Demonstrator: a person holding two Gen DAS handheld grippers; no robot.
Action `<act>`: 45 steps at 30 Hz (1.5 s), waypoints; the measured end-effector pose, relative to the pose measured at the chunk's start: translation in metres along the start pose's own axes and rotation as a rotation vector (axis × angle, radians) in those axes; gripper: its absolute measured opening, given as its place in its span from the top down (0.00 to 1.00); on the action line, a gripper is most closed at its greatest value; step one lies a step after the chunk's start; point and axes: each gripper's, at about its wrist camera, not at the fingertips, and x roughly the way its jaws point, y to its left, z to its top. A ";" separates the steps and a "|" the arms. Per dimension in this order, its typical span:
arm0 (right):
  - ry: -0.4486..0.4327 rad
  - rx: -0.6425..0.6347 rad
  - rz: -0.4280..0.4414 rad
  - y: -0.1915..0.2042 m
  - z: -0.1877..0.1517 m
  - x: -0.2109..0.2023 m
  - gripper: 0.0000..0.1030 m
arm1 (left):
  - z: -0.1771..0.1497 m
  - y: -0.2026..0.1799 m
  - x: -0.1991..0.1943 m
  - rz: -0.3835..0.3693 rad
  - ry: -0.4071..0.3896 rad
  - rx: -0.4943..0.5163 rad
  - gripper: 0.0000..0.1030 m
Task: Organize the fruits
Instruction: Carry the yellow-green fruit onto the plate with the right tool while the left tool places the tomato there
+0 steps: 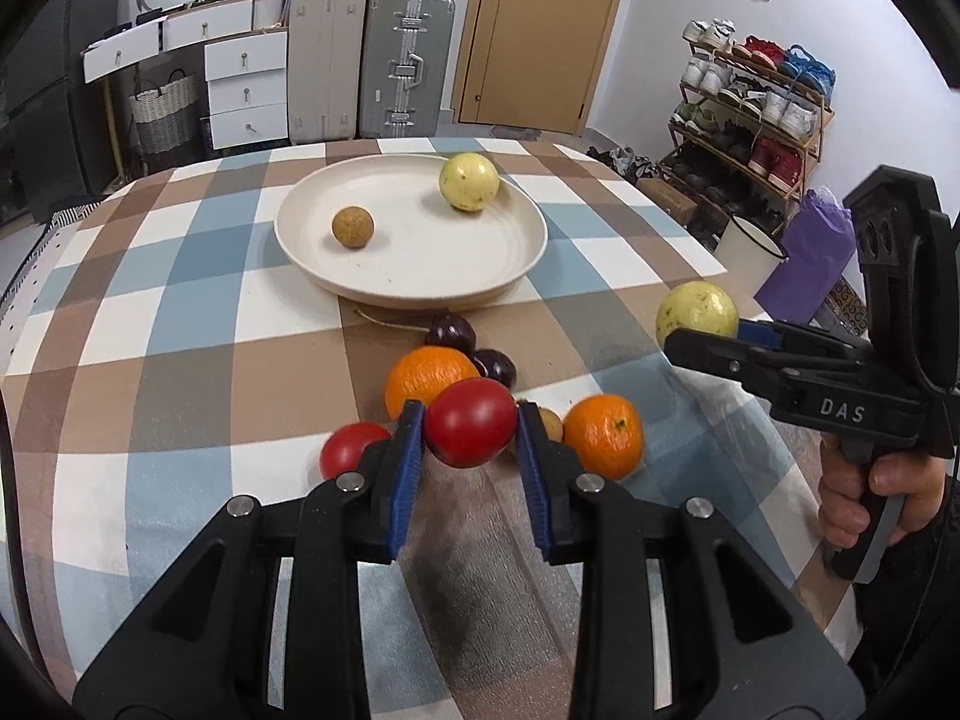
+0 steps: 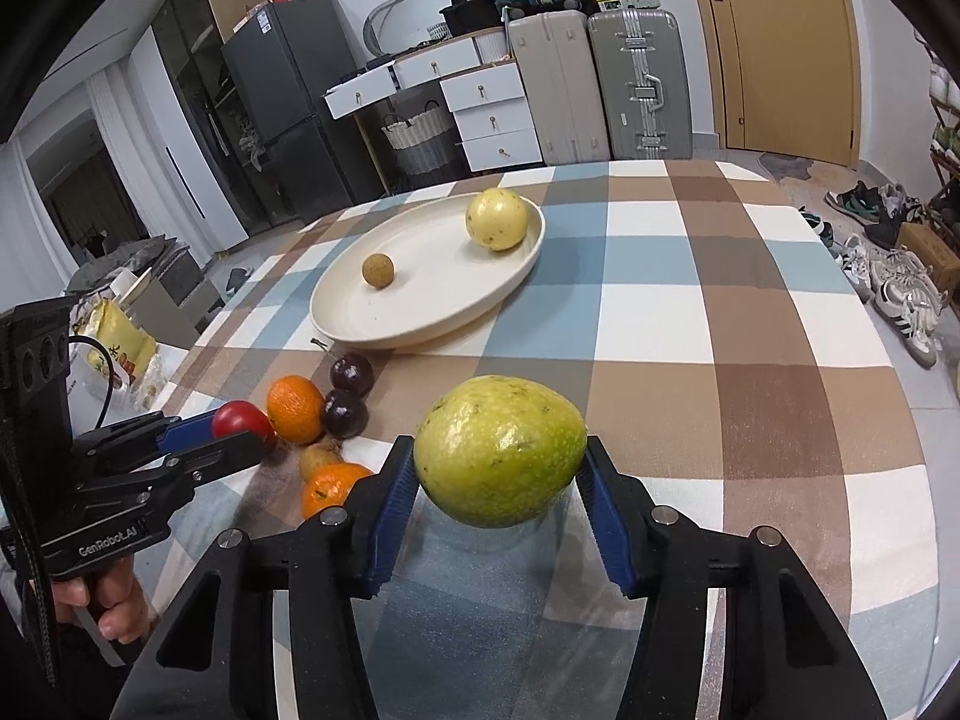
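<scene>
My left gripper [image 1: 470, 420] is shut on a red tomato [image 1: 471, 429], held a little above the checked tablecloth [image 1: 180, 312]. My right gripper [image 2: 498, 453] is shut on a green-yellow round fruit [image 2: 501, 450], both blue pads pressed to its sides, off to the right of the fruit pile. A cream plate [image 1: 420, 294] farther back holds a pale yellow fruit [image 1: 468, 182] and a small brown fruit [image 1: 353, 227]. Below the left gripper lie two oranges [image 1: 429, 375] [image 1: 603, 435], another tomato [image 1: 348, 447], two dark plums [image 1: 451, 330] and a small brown fruit [image 1: 549, 423].
The table's right edge drops off to a white bucket [image 1: 750, 249], a purple bag [image 1: 810, 258] and a shoe rack [image 1: 750, 102]. Suitcases [image 1: 408, 66] and white drawers [image 1: 246, 84] stand behind the table. A hand [image 1: 852, 498] grips the right tool's handle.
</scene>
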 end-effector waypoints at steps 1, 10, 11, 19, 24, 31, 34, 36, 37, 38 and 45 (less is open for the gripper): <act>-0.003 0.002 0.004 0.001 0.001 -0.001 0.48 | 0.002 0.001 -0.001 0.002 -0.005 -0.001 0.73; -0.032 -0.010 0.014 0.009 0.015 -0.006 0.48 | 0.019 0.007 -0.005 0.020 -0.035 -0.010 0.73; -0.034 -0.011 0.016 0.011 0.017 -0.007 0.48 | 0.020 0.007 -0.005 0.021 -0.038 -0.009 0.73; -0.060 -0.030 0.043 0.023 0.036 -0.008 0.48 | 0.038 0.013 -0.003 0.040 -0.066 -0.005 0.73; -0.060 -0.047 0.048 0.030 0.047 -0.003 0.48 | 0.050 0.020 0.002 0.046 -0.074 -0.018 0.73; -0.051 -0.062 0.064 0.035 0.059 0.009 0.48 | 0.065 0.031 0.011 0.058 -0.081 -0.017 0.73; -0.044 -0.066 0.065 0.037 0.064 0.016 0.48 | 0.072 0.035 0.013 0.064 -0.090 -0.011 0.73; -0.042 -0.066 0.066 0.037 0.068 0.019 0.48 | 0.076 0.038 0.015 0.069 -0.094 -0.016 0.73; -0.043 -0.068 0.065 0.038 0.070 0.021 0.48 | 0.079 0.040 0.016 0.071 -0.096 -0.018 0.73; -0.042 -0.070 0.063 0.038 0.072 0.023 0.48 | 0.080 0.041 0.017 0.071 -0.097 -0.018 0.73; -0.045 -0.071 0.058 0.038 0.085 0.035 0.48 | 0.093 0.043 0.033 0.077 -0.095 -0.019 0.73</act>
